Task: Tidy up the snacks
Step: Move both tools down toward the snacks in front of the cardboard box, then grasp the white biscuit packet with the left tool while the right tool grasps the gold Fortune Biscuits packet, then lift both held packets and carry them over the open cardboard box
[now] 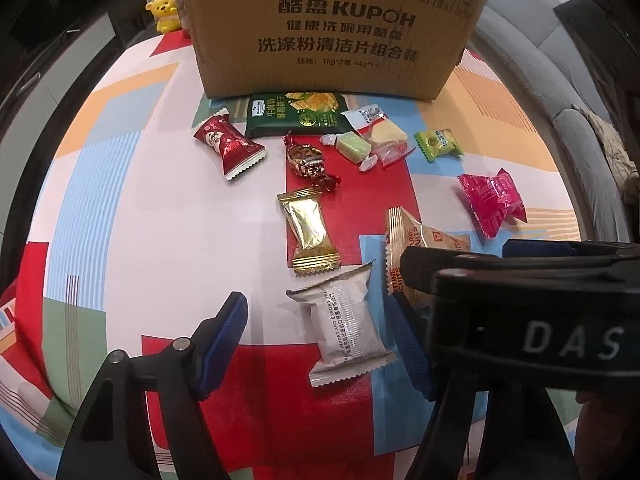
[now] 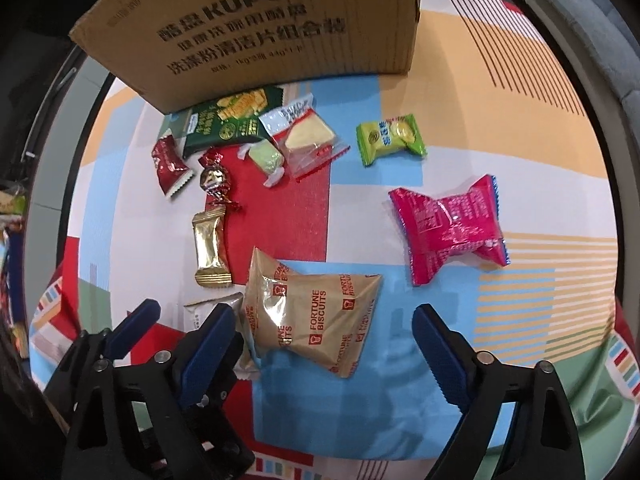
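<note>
Because both grippers hung open and empty—the left gripper (image 1: 320,328) straddling the white packet (image 1: 346,326), the right gripper (image 2: 320,344) over the biscuit bag (image 2: 316,312) mid-surface—closing could snag the neighbouring wrapper.

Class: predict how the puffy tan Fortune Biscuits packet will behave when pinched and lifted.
The puffy tan Fortune Biscuits packet looks air-filled, so probably light and squashy. Its glossy film may slip between pads. The biscuit inside is likely brittle, so a hard squeeze could crack it.

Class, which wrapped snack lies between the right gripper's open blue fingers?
The tan "Fortune Biscuits" packet; the white packet lies between the left gripper's fingers instead.
</note>
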Tool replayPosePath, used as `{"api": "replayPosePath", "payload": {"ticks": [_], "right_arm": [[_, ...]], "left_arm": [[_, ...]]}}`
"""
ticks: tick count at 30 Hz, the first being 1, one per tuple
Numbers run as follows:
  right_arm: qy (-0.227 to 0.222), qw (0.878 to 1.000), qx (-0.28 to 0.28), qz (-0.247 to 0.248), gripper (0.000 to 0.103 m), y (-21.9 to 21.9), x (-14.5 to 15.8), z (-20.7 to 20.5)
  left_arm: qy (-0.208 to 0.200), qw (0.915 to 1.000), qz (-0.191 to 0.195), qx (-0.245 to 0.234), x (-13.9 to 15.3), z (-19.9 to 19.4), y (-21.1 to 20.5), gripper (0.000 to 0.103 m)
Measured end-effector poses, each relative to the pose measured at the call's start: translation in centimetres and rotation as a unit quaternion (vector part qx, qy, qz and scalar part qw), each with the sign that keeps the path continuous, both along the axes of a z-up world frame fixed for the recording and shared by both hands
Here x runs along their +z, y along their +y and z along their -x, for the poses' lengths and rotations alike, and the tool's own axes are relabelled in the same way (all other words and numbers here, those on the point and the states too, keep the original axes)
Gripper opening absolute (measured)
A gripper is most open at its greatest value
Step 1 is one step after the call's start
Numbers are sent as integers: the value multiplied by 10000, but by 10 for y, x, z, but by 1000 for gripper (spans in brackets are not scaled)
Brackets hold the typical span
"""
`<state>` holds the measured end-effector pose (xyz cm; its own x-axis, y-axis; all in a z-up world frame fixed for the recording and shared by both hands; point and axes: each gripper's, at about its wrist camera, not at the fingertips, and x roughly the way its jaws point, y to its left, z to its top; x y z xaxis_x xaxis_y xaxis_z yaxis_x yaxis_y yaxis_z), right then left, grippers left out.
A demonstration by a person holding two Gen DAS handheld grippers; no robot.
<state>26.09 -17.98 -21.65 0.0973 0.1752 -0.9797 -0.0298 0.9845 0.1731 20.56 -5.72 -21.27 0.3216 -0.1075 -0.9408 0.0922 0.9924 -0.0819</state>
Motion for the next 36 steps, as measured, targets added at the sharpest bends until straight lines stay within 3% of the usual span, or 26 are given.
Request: {"api": "replayPosePath", "payload": {"ticks": [6, 9, 11, 13, 14, 19, 36], "right_arm": [[215, 9997, -75, 81, 82, 4, -15, -3], [281, 9995, -108, 27, 82, 7, -20, -3], [276, 9996, -73, 22, 80, 10, -22, -3], [297, 9995, -68, -60, 63, 15, -25, -2], [302, 9995, -74, -1, 60, 17, -26, -2], [200, 9996, -185, -3, 45, 16, -27, 3], [-127, 9997, -200, -17, 39, -1, -3, 10]], "left_arm": [[89, 9999, -37, 55, -8, -1, 1, 65], [150, 9999, -11, 10, -12, -1, 0, 56], [157, 9999, -20, -21, -14, -2, 1, 43], [208, 9998, 8, -10, -16, -2, 2, 34], [234, 9997, 23, 2, -16, -2, 3, 31], [161, 9999, -22, -3, -15, -1, 5, 30], [-191, 9995, -244, -92, 11, 8, 2, 30]]}}
